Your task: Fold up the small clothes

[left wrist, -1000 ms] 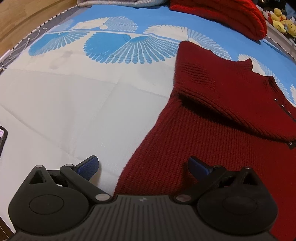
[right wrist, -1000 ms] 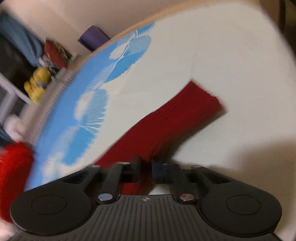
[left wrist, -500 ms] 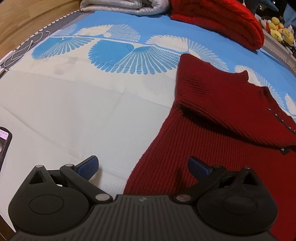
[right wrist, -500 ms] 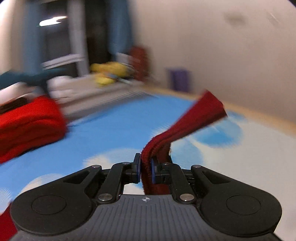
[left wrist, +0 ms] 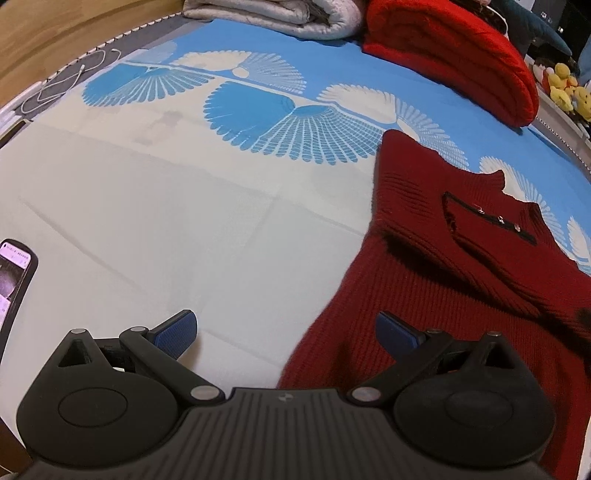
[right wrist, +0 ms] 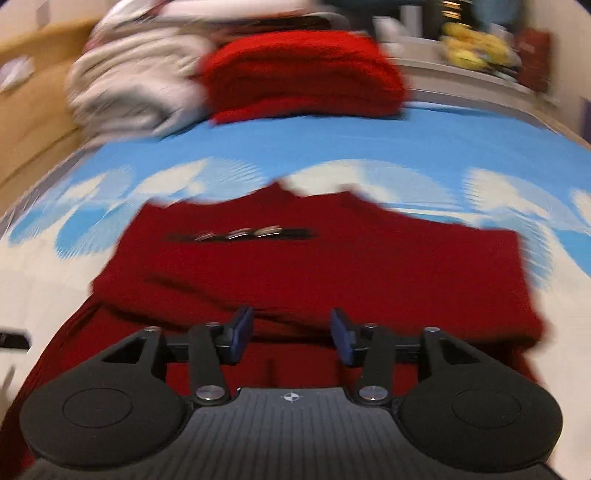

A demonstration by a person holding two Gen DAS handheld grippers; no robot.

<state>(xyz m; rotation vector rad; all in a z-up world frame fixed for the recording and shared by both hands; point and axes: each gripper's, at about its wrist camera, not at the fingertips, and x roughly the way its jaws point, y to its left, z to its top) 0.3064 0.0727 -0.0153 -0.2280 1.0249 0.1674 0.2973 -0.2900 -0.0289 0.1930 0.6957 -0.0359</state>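
A: Where's the dark red knit sweater [right wrist: 317, 266]?

B: Spread on the bed's blue-and-white fan-print sheet [left wrist: 184, 206], neck toward the pile at the far end, both sleeves folded in across the chest, button placket [left wrist: 495, 221] showing.

A: And the fingers?

B: The right gripper [right wrist: 291, 328] hangs right over the sweater's middle, its fingers opening with nothing clamped between them. The left gripper [left wrist: 286, 332] is spread wide and empty, straddling the sweater's left edge, one finger over sheet, one over knit.

A: So what decides the next fold?

B: The body runs lengthwise straight away from the right gripper; that hand is nearer. I'd guess the hem, hidden below both views, gets lifted toward the collar.

A: Anything around?

B: A folded bright red sweater [left wrist: 450, 55] and grey blanket [left wrist: 273, 14] beyond, a phone [left wrist: 14, 280] at left.
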